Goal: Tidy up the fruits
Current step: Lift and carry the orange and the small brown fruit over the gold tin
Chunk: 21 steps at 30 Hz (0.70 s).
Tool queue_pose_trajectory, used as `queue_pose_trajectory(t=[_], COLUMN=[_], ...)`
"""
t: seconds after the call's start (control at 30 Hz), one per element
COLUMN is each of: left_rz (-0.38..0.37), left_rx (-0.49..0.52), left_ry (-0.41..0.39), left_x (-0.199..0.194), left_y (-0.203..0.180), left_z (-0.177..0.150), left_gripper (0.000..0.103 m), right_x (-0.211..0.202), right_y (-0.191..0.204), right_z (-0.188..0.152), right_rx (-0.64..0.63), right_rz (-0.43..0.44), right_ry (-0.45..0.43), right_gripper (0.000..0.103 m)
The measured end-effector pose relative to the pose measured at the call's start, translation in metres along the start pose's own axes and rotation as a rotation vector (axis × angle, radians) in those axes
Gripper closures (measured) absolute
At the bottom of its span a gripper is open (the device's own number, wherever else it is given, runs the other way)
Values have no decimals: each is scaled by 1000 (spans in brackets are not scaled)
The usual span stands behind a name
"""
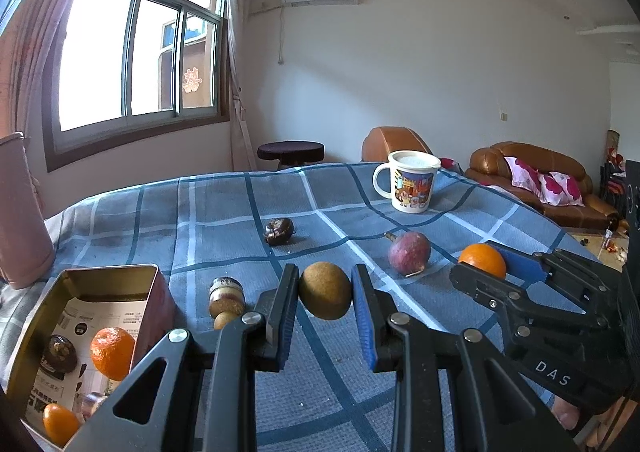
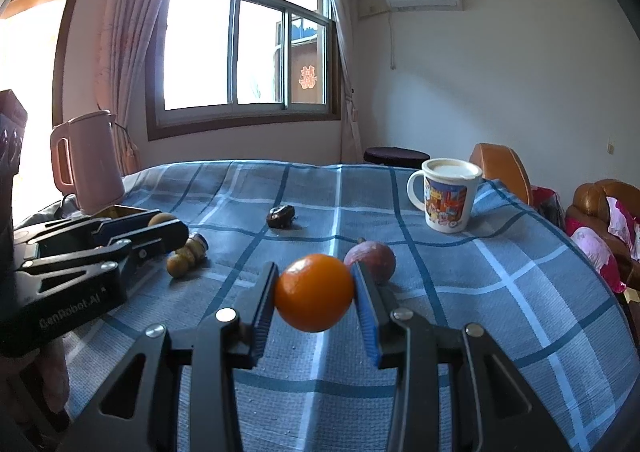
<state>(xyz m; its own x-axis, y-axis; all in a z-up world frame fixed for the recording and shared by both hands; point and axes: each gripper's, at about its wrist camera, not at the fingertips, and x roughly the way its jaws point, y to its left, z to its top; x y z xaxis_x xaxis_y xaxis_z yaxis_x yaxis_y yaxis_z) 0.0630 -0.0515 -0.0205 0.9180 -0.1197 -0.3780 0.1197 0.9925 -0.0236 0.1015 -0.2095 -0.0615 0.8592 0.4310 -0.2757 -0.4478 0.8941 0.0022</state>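
Note:
My left gripper (image 1: pixel 325 292) is shut on a brown round fruit (image 1: pixel 325 291), held above the blue checked cloth; the same gripper (image 2: pixel 160 226) shows in the right wrist view. My right gripper (image 2: pixel 314 294) is shut on an orange (image 2: pixel 314 293), which also shows in the left wrist view, orange (image 1: pixel 483 260). An open metal tin (image 1: pixel 108 280) at the lower left holds a tangerine (image 1: pixel 112 352), a smaller orange fruit (image 1: pixel 60 423) and a dark fruit (image 1: pixel 60 351). On the cloth lie a purple passion fruit (image 1: pixel 409 252), a dark mangosteen (image 1: pixel 279 231) and small brown fruits (image 1: pixel 226 302).
A lidded cartoon mug (image 1: pixel 409 180) stands far right on the table. A pink kettle (image 2: pixel 90 163) stands at the far left by the tin. Brown sofas (image 1: pixel 536 175) and a dark stool (image 1: pixel 290 151) lie beyond the table edge.

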Motion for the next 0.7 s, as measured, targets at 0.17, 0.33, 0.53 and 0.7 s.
queue_pose_trajectory(t=[0.17,0.33,0.53,0.7], left_rz=[8,19,39,60], left_rx=[6,11,21,21], left_ry=[-15,-37,-61,-71], left_x=[-3,-7,-10,-12], left_y=[0,-1,-1,3], left_z=[0,0,-1,0], left_gripper=[75,75,75,75], right_x=[-3,-5,-9,-12], right_y=[1,2,5,6], right_z=[0,-1,-1,-1], right_rx=[-6,-9,-27,-35], right_rz=[-2,-2,-3,-8], right_ry=[-13,-28,-53,-62], right_gripper=[62,62,62,62])
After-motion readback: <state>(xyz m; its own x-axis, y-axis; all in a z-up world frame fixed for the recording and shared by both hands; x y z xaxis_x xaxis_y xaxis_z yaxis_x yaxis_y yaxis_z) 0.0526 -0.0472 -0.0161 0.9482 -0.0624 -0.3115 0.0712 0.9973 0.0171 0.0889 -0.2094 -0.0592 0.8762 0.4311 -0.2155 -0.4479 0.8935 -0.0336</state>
